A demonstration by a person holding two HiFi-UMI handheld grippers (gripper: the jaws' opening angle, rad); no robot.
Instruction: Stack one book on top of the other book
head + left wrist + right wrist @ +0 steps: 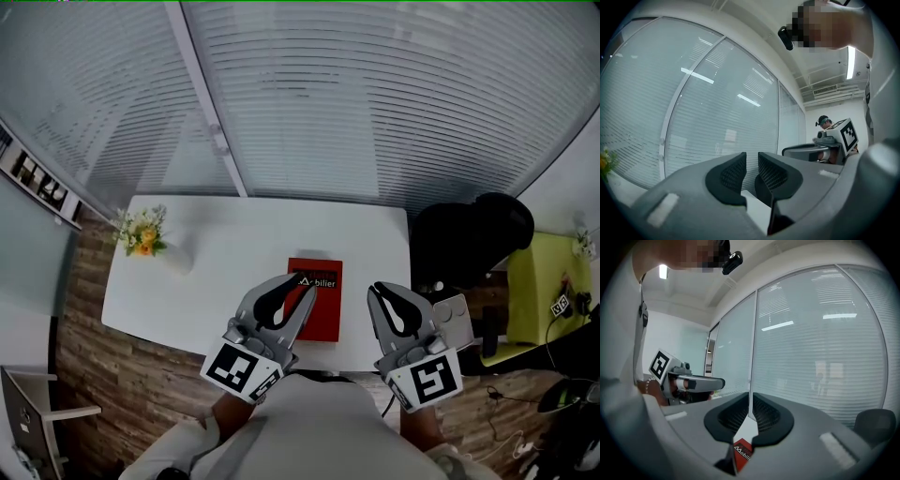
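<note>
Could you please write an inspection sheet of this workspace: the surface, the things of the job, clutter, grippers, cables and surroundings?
Surface: white table, bare apart from two things.
Job's things: one red book lies flat near the front edge. Whether a second book lies under it cannot be told.
Clutter: white vase of flowers at the left end, apart from the book.
Grippers: left gripper has its jaws slightly apart, with nothing between them. Right gripper has its jaws together and is empty. Both are held above the table's near edge.
Cables: a dark cable at the far right, off the table.
Surroundings: glass wall with blinds, black chair, wooden floor.
</note>
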